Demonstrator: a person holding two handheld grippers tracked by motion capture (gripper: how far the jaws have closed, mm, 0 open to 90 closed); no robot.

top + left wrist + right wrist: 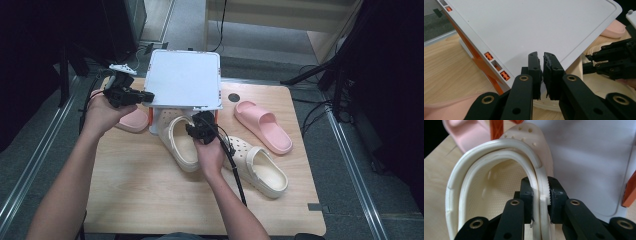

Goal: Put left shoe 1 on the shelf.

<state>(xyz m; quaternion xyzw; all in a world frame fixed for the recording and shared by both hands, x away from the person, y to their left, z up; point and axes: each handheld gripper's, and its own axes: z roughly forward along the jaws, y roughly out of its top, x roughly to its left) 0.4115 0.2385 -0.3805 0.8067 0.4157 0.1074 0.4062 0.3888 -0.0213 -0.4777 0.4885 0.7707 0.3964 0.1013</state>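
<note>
At the rack's (185, 80) open front, I am clamping the cream clog's (179, 142) rim in the right hand-held gripper (201, 127), toe pointing under the shelf; the left hand-held gripper (142, 97), nearly closed, is gripping nothing.

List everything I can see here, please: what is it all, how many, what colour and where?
Table: one, light wood, under everything.
Shoe rack: one, white shelves with orange joints, at the table's far edge.
Clogs: two, cream; one with its toe under the rack, clamped by its rim and strap; one lying at the near right.
Slippers: two, pink; one right of the rack, one left of it, below the left hand.
Left gripper: one, black, shut on nothing, at the rack's left corner.
Right gripper: one, black, gripping the clog.
Forearms: two, bare, reaching in from the near edge.
</note>
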